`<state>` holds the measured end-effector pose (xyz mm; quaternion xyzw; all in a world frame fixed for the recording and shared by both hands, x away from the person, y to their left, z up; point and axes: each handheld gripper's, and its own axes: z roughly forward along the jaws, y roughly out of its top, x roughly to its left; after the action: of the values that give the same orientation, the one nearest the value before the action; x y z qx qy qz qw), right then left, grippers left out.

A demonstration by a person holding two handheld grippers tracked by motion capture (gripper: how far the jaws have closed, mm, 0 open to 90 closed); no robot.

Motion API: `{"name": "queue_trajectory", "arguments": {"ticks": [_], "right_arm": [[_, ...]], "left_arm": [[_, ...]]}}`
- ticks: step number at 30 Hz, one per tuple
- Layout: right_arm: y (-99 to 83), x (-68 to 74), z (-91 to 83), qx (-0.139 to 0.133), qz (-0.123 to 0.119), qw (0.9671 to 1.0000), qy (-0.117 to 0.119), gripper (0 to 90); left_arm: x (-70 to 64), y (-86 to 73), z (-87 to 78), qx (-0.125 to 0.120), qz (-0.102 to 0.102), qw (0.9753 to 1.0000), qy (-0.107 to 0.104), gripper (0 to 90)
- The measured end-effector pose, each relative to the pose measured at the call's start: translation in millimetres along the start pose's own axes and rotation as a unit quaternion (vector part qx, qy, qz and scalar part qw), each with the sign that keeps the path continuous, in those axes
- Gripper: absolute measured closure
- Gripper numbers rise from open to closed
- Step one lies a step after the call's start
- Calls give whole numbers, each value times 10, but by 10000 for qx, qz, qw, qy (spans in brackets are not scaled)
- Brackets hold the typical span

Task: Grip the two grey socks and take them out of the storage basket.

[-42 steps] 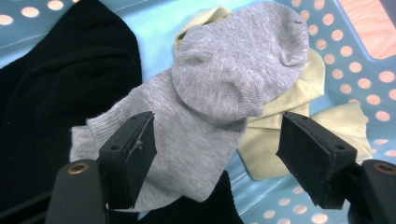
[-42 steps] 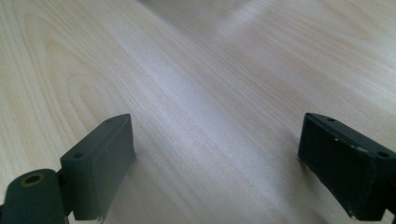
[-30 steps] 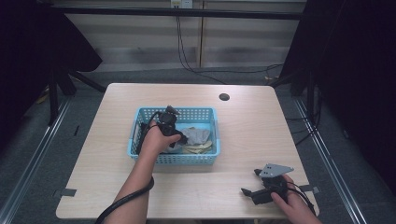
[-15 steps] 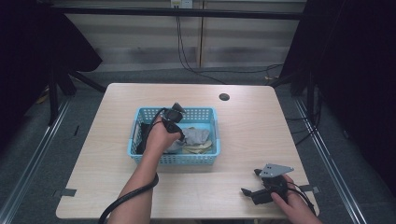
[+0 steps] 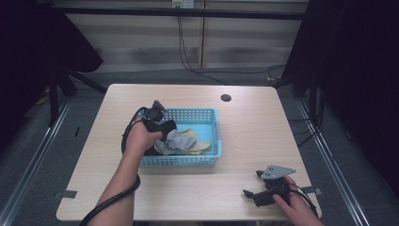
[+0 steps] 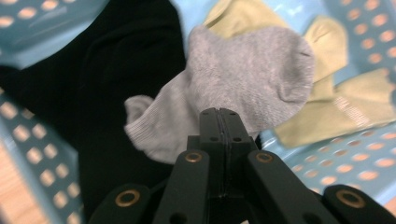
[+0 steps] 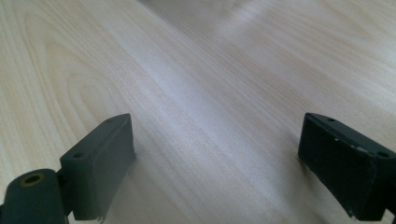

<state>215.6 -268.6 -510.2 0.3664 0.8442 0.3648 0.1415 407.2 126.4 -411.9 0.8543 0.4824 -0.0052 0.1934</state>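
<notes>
A: Where is the left hand-held gripper (image 5: 162, 128)?

B: In the high view it is down inside the light blue perforated plastic basket (image 5: 214, 136), at about 9 o'clock of the basket's floor. The basket itself sits a little toward 10 o'clock from the middle of the pale wooden table (image 5: 254, 127).

A: And its jaws?

B: Clenched. In the left gripper view the two black jaws of that hand-held gripper (image 6: 219, 122) stand pressed flat together, their tips against the near edge of the small grey knitted sock (image 6: 233, 84). A fold of the sock appears pinched there, though the jaws hide the exact spot.

A: What lies around the sock?

B: In that same view a black cloth (image 6: 116, 93) lies at the sock's 9 o'clock, touching it and partly under it. Pale yellow socks (image 6: 350, 107) lie at its 2 to 3 o'clock, overlapped by the grey one. From the high view the grey sock (image 5: 176, 140) is near the basket's middle, with the yellow ones (image 5: 195, 141) at its 3 o'clock.

A: The right hand-held gripper (image 5: 251, 195)?

B: Held low over the table at about 5 o'clock, well apart from the basket. In the right gripper view its jaws stand wide apart, released, with bare wood (image 7: 210, 93) between them.
</notes>
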Motion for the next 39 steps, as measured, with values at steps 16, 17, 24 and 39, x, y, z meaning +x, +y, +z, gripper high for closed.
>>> {"name": "queue_trajectory", "arguments": {"ticks": [16, 17, 24, 39], "right_arm": [[-1, -1, 0, -4, 16, 10000, 21, 103], [-1, -1, 0, -5, 17, 10000, 22, 103], [-1, 0, -2, 12, 32, 10000, 29, 103], [1, -1, -1, 2, -6, 10000, -22, 102]], "left_arm": [[-112, 48, 199, -187, -85, 9996, -169, 567], [-117, 51, 231, -177, -96, 9997, -108, 562], [-104, 46, 371, -12, -146, 9998, 152, 664], [-176, 169, -61, 196, -210, 9995, -143, 820]]}}
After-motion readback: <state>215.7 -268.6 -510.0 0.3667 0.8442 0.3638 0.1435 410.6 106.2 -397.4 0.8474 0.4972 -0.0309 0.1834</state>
